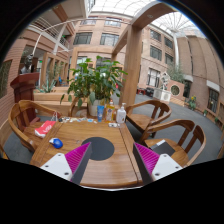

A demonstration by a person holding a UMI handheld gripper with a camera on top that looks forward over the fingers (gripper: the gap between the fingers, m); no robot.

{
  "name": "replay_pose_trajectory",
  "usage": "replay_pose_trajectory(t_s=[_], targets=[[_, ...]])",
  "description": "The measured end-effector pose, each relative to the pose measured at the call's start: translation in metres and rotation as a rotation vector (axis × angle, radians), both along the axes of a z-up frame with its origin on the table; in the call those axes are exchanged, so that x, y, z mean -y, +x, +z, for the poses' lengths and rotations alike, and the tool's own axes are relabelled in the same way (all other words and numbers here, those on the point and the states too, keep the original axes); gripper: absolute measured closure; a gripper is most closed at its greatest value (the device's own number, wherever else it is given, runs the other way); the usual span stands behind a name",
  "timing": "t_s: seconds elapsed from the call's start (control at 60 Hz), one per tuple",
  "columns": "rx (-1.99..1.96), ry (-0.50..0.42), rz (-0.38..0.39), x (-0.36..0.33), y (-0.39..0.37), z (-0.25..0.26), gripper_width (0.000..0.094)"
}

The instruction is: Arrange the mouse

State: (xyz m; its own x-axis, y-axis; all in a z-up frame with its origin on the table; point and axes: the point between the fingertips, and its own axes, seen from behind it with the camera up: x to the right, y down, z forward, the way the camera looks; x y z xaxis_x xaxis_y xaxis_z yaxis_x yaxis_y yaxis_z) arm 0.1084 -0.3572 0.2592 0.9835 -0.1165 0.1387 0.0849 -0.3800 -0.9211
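A dark round mouse pad [98,148] lies on the wooden table [110,165], just ahead of my left finger. A small blue object [57,143], which may be the mouse, sits on the table to the left of the pad. My gripper [110,162] hovers above the near part of the table, open and empty, its magenta pads [72,160] wide apart with bare wood between them.
A red item [45,128] lies at the table's left. Bottles and small things [112,116] stand at the far end before a potted plant [98,82]. Wooden chairs [150,112] surround the table. A brick building rises behind.
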Motion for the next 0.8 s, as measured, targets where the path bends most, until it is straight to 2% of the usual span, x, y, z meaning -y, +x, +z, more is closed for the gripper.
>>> replay_pose_trajectory(t_s=[0.133, 0.25, 0.383, 0.483, 0.65, 0.8], targets=[[0.002, -0.067, -0.012, 0.012, 0.003, -0.038, 0.0086], [-0.015, -0.15, 0.006, 0.009, -0.008, -0.103, 0.0085], [-0.037, -0.252, 0.101, 0.007, -0.058, -0.169, 0.0085], [-0.065, -0.291, 0.193, -0.005, -0.109, -0.2, 0.0084], [-0.096, -0.309, 0.309, -0.055, -0.19, -0.231, 0.0085], [-0.107, -0.297, 0.359, -0.116, -0.243, -0.246, 0.0084]])
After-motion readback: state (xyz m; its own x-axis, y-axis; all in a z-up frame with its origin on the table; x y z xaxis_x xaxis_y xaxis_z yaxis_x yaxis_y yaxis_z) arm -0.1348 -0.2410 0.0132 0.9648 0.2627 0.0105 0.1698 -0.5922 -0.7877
